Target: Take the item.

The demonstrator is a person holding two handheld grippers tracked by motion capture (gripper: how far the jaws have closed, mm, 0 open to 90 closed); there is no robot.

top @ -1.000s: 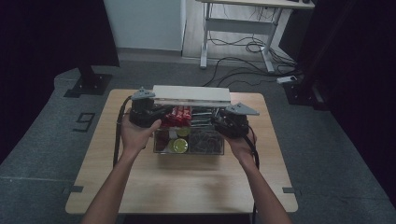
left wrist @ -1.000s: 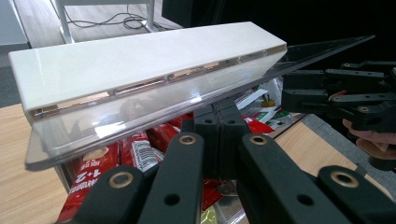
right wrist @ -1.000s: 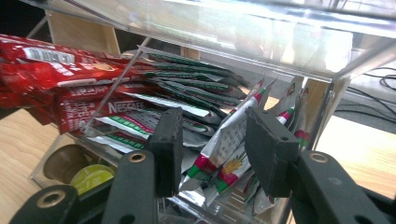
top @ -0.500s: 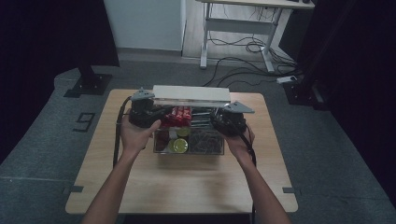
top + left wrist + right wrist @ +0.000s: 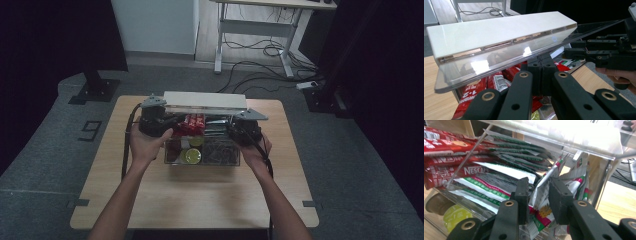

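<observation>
Clear acrylic is what the box (image 5: pixel 202 152) on the wooden table (image 5: pixel 150 200) is made of, and it is sitting mid-table, its compartments stuffed with red coffee sticks (image 5: pixel 192 124), green-striped sachets (image 5: pixel 499 173) and a yellow-lidded capsule (image 5: pixel 192 155). Its hinged lid (image 5: pixel 499 47), white-capped along the far edge, is being propped up at a tilt so the contents are reachable from the near side. At the box's left end the left gripper (image 5: pixel 152 120) is keeping that lid raised, as I judge it; its jaws are looking drawn together, with the lid's clear edge lying just above them, though I cannot tell whether anything is actually pinched. At the right end the right gripper (image 5: pixel 537 200) is reaching into the sachet compartment. Its jaws have just been closing and are standing partly apart around a white, red and green sachet (image 5: pixel 544 197) that is sticking up between them; the pads are looking near its faces, but a firm pinch is not clear yet
</observation>
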